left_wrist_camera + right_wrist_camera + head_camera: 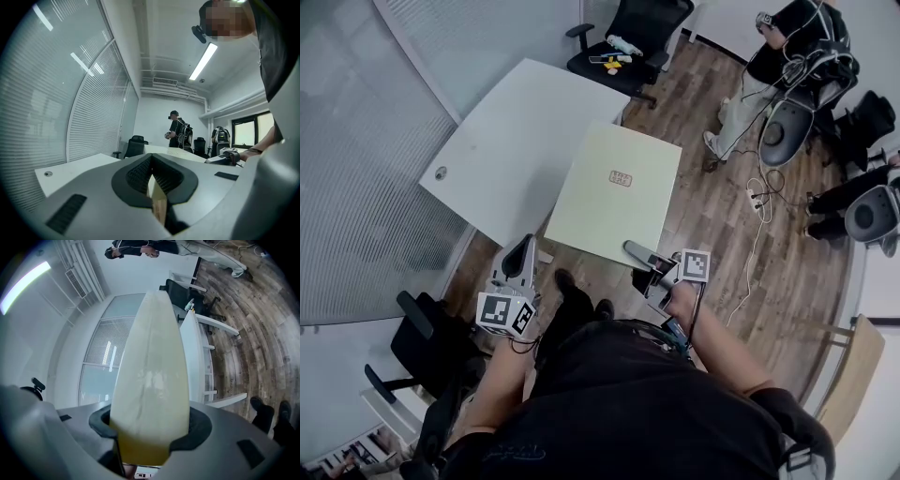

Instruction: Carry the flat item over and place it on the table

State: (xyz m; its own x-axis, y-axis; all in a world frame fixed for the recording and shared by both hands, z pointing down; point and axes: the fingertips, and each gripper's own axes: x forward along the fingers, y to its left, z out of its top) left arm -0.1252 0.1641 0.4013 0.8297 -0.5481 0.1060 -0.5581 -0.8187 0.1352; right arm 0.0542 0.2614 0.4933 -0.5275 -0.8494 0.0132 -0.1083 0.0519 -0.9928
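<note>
One board (617,192) at mid-frame, with one label (621,178) on it. Two grippers: the left gripper (531,246) at the board's lower left corner and the right gripper (634,250) at its lower right. Each carries one marker cube. One white desk (516,141) at upper left. Two black chairs show plainly: a top chair (633,42) at top centre and a low chair (431,347) at lower left. One standing person (769,66) at upper right. One white cable (757,234) on the floor, right of centre.

Head view steeply down, gripper views close along their fingers (93,197), white table (516,141) in all.
</note>
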